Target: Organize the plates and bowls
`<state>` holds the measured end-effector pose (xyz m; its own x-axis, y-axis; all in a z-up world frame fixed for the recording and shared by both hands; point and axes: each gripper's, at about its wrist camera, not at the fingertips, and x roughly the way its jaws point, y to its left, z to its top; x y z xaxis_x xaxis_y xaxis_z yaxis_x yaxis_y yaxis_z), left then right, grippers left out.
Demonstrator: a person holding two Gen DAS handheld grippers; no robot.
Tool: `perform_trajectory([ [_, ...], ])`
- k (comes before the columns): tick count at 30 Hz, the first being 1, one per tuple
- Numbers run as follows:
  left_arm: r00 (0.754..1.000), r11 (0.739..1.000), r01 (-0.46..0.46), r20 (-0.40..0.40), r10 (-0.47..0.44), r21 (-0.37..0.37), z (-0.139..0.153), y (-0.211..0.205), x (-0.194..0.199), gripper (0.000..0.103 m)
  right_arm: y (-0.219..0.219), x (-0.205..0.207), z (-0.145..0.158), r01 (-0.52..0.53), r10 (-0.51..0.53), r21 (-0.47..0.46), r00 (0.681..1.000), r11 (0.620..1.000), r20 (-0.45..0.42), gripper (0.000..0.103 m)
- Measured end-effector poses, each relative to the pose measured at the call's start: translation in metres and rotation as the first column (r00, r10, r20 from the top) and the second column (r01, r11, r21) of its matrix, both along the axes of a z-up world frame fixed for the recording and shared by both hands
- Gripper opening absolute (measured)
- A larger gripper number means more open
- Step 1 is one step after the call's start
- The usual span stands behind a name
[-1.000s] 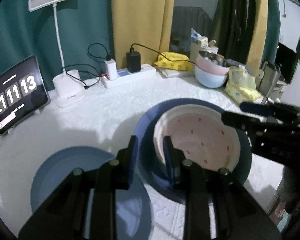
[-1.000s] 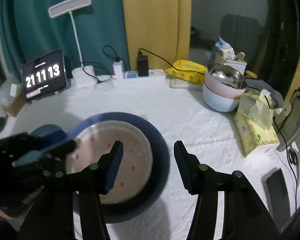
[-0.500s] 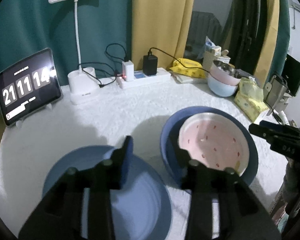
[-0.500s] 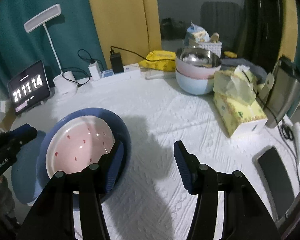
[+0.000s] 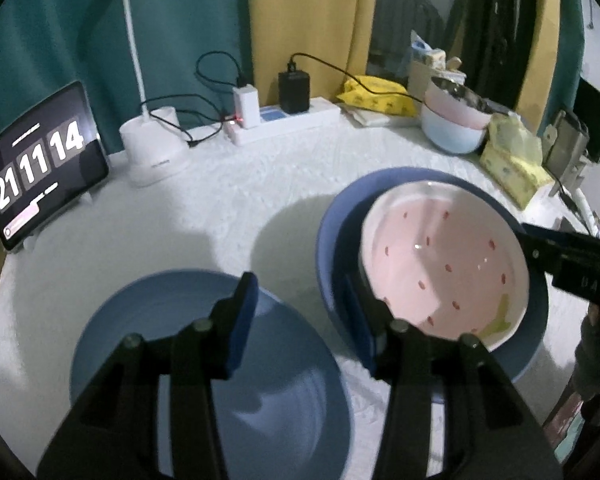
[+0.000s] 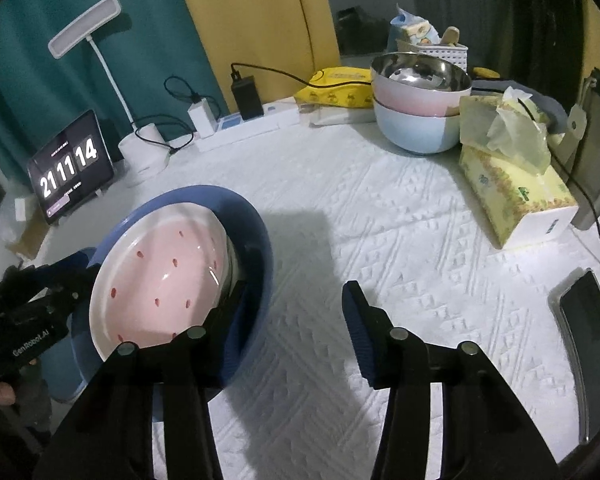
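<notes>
A pink bowl with red specks (image 5: 440, 264) lies tilted inside a deep blue bowl (image 5: 332, 240) on the white cloth. A flat blue plate (image 5: 188, 368) sits to its left, under my left gripper (image 5: 300, 320). That gripper is open, its right finger beside the blue bowl's left rim and nothing pressed. In the right wrist view, my right gripper (image 6: 296, 328) straddles the right wall of the blue bowl (image 6: 260, 240). Its left finger is inside, next to the pink bowl (image 6: 160, 272), and its right finger stands well clear. Its jaws are closing.
At the back stand a tablet clock (image 6: 72, 168), a white desk lamp (image 6: 144, 152) and a power strip with chargers (image 6: 240, 120). Stacked pink and pale-blue bowls (image 6: 416, 112) and a tissue box (image 6: 516, 192) sit back right. A phone (image 6: 588, 316) lies at the right edge.
My left gripper let go of the pink bowl's rim, opened and drew back toward the blue plate. My right gripper moved down and left onto the blue bowl's right wall.
</notes>
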<state>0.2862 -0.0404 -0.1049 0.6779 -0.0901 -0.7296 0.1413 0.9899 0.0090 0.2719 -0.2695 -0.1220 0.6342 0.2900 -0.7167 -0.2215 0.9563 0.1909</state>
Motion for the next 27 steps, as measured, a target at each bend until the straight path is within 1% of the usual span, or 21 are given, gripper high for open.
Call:
perform_trajectory([
  [3, 1.0, 1.0, 0.008, 0.012, -0.008, 0.025, 0.001, -0.002, -0.001, 0.046, -0.004, 0.003, -0.003, 0.014, -0.013, 0.036, 1.0, 0.999, -0.023, 0.049],
  [6, 1.0, 1.0, 0.01, -0.002, -0.01, 0.008, 0.0, 0.0, 0.002, 0.046, -0.002, 0.004, -0.007, 0.037, -0.035, 0.053, 0.999, 0.998, -0.04, 0.049],
  [10, 1.0, 1.0, 0.014, -0.005, -0.014, 0.0, -0.001, 0.001, 0.003, 0.045, -0.001, 0.005, -0.007, 0.06, -0.059, 0.049, 0.998, 0.997, -0.028, 0.049],
  [14, 1.0, 1.0, 0.004, 0.012, -0.004, -0.004, -0.002, 0.0, 0.0, 0.044, -0.005, 0.008, -0.009, 0.051, -0.046, 0.113, 0.998, 0.992, -0.05, 0.049],
  [15, 1.0, 1.0, 0.003, 0.015, -0.002, -0.004, -0.002, 0.0, -0.001, 0.043, -0.005, 0.009, -0.009, 0.05, -0.044, 0.116, 0.998, 0.992, -0.049, 0.049],
  [18, 1.0, 1.0, 0.016, 0.018, -0.015, -0.025, -0.002, -0.002, -0.003, 0.036, -0.006, 0.009, -0.009, 0.062, -0.057, 0.122, 0.997, 0.991, -0.043, 0.049],
  [21, 0.999, 1.0, 0.018, 0.034, -0.017, -0.017, -0.002, -0.006, -0.007, 0.032, -0.009, 0.012, -0.011, 0.074, -0.068, 0.143, 0.997, 0.987, -0.046, 0.049],
  [23, 0.999, 0.999, 0.02, 0.033, -0.019, -0.03, -0.002, -0.006, -0.006, 0.028, -0.009, 0.013, -0.012, 0.076, -0.069, 0.154, 0.996, 0.985, -0.048, 0.045],
  [25, 0.999, 0.998, 0.026, 0.033, -0.024, -0.049, -0.002, -0.008, -0.007, 0.019, -0.011, 0.013, -0.013, 0.072, -0.065, 0.169, 0.997, 0.983, -0.047, 0.042],
  [26, 0.999, 0.998, 0.027, 0.034, -0.025, -0.052, -0.002, -0.009, -0.007, 0.018, -0.01, 0.013, -0.013, 0.07, -0.063, 0.169, 0.997, 0.983, -0.044, 0.04],
  [27, 0.999, 0.999, 0.023, 0.041, -0.021, -0.047, -0.002, -0.01, -0.008, 0.018, -0.009, 0.013, -0.012, 0.065, -0.059, 0.169, 0.997, 0.984, -0.04, 0.036],
])
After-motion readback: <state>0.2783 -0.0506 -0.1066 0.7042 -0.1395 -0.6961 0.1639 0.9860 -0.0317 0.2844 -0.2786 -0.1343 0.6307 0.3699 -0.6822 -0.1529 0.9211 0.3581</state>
